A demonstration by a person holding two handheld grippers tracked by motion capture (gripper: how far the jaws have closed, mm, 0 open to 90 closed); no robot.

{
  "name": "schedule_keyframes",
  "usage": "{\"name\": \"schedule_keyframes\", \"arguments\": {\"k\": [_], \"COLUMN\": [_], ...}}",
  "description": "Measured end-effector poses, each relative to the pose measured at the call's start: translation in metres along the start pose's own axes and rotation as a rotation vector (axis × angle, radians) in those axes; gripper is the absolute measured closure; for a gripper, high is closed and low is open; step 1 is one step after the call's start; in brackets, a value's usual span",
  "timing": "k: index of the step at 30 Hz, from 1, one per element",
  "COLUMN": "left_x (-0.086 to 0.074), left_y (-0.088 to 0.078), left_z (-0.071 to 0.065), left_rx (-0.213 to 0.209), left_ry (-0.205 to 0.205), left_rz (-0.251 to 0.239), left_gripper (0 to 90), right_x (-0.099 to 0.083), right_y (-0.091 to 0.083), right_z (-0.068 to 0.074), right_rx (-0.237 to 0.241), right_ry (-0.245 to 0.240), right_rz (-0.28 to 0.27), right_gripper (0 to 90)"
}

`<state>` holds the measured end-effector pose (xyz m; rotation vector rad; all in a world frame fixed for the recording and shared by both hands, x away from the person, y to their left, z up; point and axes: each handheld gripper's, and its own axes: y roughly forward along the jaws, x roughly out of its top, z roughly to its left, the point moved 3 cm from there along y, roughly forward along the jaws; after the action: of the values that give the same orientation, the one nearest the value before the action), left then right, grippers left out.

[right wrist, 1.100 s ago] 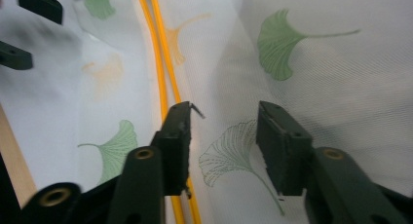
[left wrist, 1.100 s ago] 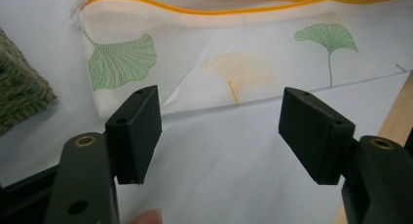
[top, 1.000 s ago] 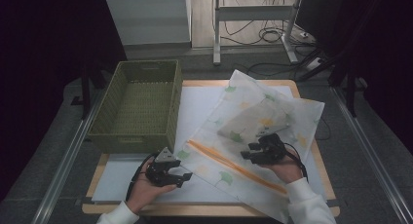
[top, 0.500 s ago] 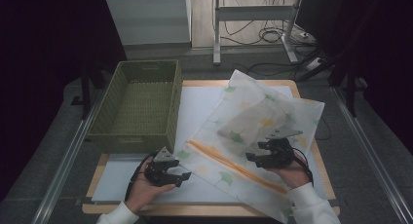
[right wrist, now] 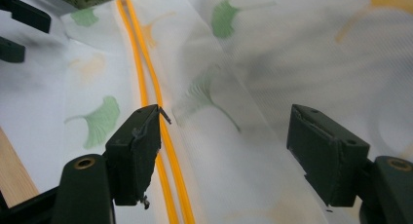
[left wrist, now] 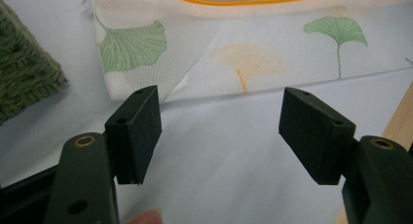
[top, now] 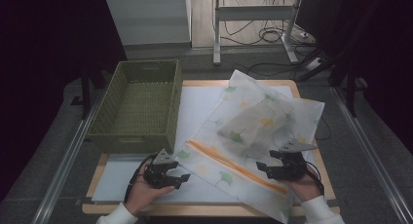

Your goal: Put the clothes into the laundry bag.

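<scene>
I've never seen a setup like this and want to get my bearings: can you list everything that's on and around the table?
Mesh bag: one, white with green and yellow leaf prints, lying flat on the right half of the table.
Zipper: one, orange, running along the bag's near side.
Basket: one, green woven, on the left, nothing in it.
Sheet: one, white, spread under basket and bag.
Table: one, wooden top.
Cables: several, dark, on the floor behind.
Left gripper: one, black, jaws open, just off the bag's corner.
Right gripper: one, black, jaws just opened, over the zipper.
</scene>
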<state>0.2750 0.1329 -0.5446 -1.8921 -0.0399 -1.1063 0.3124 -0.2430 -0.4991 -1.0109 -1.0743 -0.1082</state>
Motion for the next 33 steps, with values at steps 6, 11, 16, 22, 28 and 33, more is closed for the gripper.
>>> {"name": "schedule_keyframes", "arguments": {"k": [6,11,16,22,28,33], "left_x": [-0.003,-0.006,-0.008,-0.009,-0.008,-0.008], "left_y": [-0.002,-0.003,-0.004,-0.003,-0.003,-0.003], "left_z": [0.002,0.003,0.004,0.006,0.006,0.006], "left_rx": [0.005,0.008,0.012,0.016,0.017,0.019], "left_ry": [-0.007,-0.011,-0.014,-0.014,-0.013,-0.013], "left_rz": [0.001,0.005,0.004,0.009,0.008,0.006], "left_gripper": [31.2,31.2,31.2,31.2,31.1,31.0], "right_x": [-0.022,-0.036,-0.042,-0.045,-0.044,-0.042], "right_y": [-0.008,-0.011,-0.013,-0.015,-0.015,-0.017], "right_z": [-0.008,-0.014,-0.014,-0.016,-0.017,-0.016], "right_rx": [-0.039,-0.064,-0.071,-0.079,-0.08,-0.074], "right_ry": [0.029,0.062,0.067,0.069,0.07,0.07], "right_rz": [0.001,0.014,0.012,0.007,0.004,-0.004], "right_gripper": [27.8,27.8,27.8,27.8,27.8,27.8]}}
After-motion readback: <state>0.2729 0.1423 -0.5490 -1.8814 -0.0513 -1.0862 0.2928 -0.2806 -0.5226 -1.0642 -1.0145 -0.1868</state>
